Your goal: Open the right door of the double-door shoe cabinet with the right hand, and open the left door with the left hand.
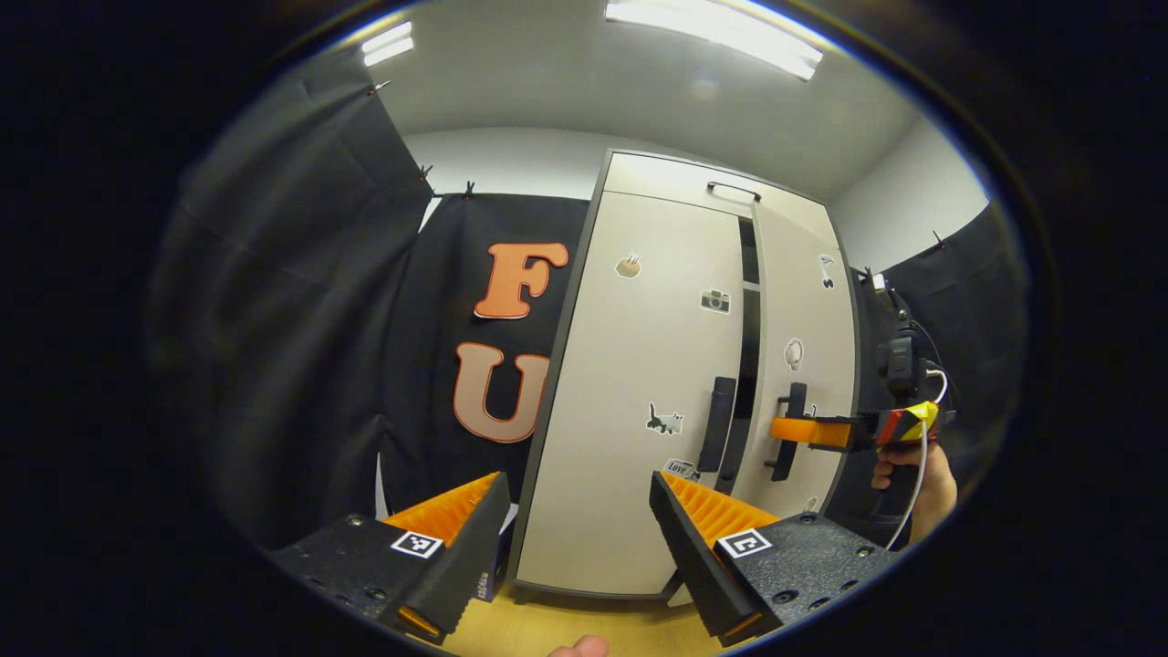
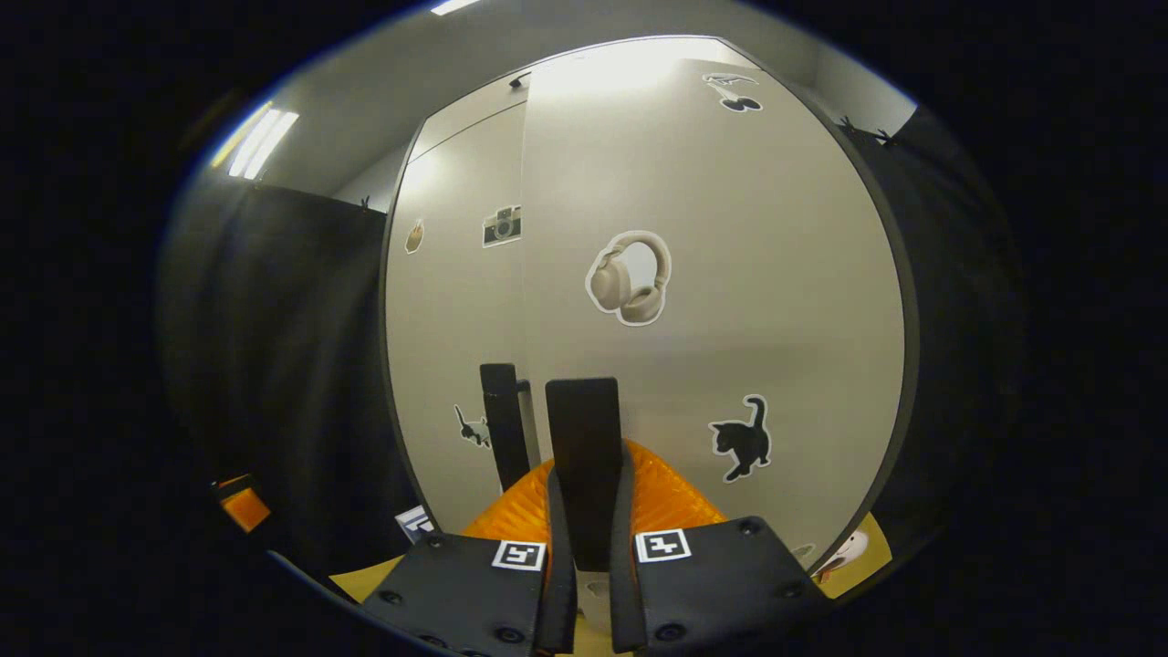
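Your right tongs (image 2: pixel 584 547) clamping the right door's handle (image 2: pixel 584 456), right door (image 1: pixel 803 365) standing ajar, your left tongs (image 1: pixel 579 538) gaping before the left door (image 1: pixel 639 365), its handle (image 1: pixel 717 424) untouched

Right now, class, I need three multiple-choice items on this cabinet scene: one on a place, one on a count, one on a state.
1. The headphones sticker is on which door?
A left door
B right door
C top panel

2. How many black handles are on the doors?
A one
B two
C four

3. The right gripper is:
A open
B shut on the right handle
C resting on the floor

Answers: B, it sits above the gripped handle; B, left handle and right handle; B, both fingers squeeze the bar.
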`<state>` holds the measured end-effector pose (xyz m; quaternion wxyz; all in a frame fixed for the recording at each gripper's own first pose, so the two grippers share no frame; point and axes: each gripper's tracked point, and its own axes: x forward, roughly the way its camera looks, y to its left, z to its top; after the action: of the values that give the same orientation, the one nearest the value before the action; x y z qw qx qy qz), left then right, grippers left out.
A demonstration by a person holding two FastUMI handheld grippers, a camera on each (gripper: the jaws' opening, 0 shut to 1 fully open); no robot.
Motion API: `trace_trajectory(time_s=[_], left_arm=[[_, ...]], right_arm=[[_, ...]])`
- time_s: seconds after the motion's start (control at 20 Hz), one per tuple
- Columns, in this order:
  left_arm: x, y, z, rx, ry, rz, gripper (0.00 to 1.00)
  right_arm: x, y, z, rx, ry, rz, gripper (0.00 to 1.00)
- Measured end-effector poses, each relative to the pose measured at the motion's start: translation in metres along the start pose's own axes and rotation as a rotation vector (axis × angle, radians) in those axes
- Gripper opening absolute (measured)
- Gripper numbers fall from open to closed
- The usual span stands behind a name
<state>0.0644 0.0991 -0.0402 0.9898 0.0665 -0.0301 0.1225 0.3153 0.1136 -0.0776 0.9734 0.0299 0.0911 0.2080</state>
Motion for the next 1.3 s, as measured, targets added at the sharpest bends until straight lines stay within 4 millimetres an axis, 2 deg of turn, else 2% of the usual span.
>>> trace_trajectory(time_s=[0.2,0.35,0.55,0.6,0.9,0.95,1.0,1.05,1.2,1.3], left_arm=[[0.011,-0.023,-0.007,-0.006,0.007,-0.033,0.94],[0.026,-0.045,-0.011,-0.002,0.011,-0.068,0.94],[0.049,-0.073,-0.014,-0.01,0.026,-0.114,0.94],[0.054,-0.077,-0.014,-0.011,0.024,-0.122,0.97],[0.083,-0.107,-0.007,0.002,0.007,-0.165,0.92],[0.087,-0.111,-0.007,0.004,0.005,-0.169,0.94],[0.09,-0.115,-0.007,0.006,0.003,-0.173,0.92],[0.094,-0.119,-0.008,0.007,0.001,-0.179,0.94],[0.104,-0.132,-0.01,0.016,0.001,-0.202,0.92],[0.113,-0.136,-0.014,0.02,0.007,-0.206,0.94]], right_arm=[[-0.05,-0.007,0.001,0.017,0.008,0.07,0.23],[-0.069,-0.013,0.002,-0.016,0.021,0.076,0.23],[-0.11,-0.03,0.006,0.002,0.01,0.106,0.23],[-0.114,-0.032,0.007,0.028,0.005,0.115,0.22],[-0.128,-0.043,0.011,0.041,-0.007,0.102,0.22],[-0.129,-0.044,0.011,0.04,-0.002,0.098,0.22],[-0.13,-0.045,0.012,0.038,-0.002,0.094,0.22],[-0.131,-0.047,0.012,0.035,-0.004,0.088,0.22],[-0.135,-0.052,0.012,0.032,-0.008,0.073,0.22],[-0.136,-0.057,0.013,0.028,-0.011,0.055,0.22]])
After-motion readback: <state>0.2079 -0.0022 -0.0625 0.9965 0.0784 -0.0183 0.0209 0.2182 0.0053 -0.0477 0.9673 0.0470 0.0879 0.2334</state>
